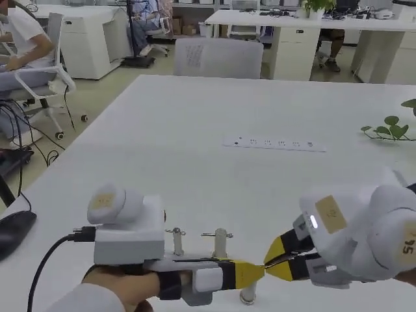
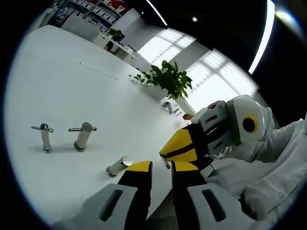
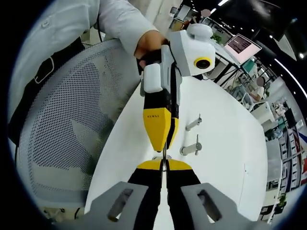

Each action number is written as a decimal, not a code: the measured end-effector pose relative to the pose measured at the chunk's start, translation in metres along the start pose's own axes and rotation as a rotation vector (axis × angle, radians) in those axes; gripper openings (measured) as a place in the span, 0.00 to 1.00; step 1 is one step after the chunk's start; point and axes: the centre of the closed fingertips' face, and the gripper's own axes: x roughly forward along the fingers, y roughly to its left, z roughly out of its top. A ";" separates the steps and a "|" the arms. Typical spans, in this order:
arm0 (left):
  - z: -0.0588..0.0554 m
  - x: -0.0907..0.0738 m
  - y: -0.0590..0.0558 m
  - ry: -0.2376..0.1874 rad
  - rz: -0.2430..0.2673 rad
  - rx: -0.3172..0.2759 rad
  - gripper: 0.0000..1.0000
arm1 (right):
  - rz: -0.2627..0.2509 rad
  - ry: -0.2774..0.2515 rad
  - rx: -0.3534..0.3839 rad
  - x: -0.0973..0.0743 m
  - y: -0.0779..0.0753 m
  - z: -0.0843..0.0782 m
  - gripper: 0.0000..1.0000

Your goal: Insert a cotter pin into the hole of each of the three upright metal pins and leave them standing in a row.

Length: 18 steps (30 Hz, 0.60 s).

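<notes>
This is an open-plan office that doubles as a lab. A broad white desk (image 1: 195, 130) carries a power strip (image 1: 274, 143), with more white desks (image 1: 292, 19) behind it. A seated person (image 1: 19, 45) occupies a wheeled swivel chair (image 1: 45, 84). A mesh chair (image 3: 72, 124), a monitor (image 3: 242, 45), a potted plant (image 2: 168, 79), large windows (image 2: 211, 81) and strip ceiling lights (image 2: 261, 38) complete the room.

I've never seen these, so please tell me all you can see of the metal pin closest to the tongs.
The pin is a short, shiny metal post with a wider foot, standing on the white table near its edge, beside two other pins. Unlike them, it carries no crosspiece. It looks tilted in the left gripper view, perhaps from the lens. Nothing grips it; the left tongs hang close by.
</notes>
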 end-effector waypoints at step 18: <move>-0.008 0.003 0.002 0.039 -0.005 -0.103 0.01 | 0.016 -0.004 -0.024 0.003 0.003 0.004 0.04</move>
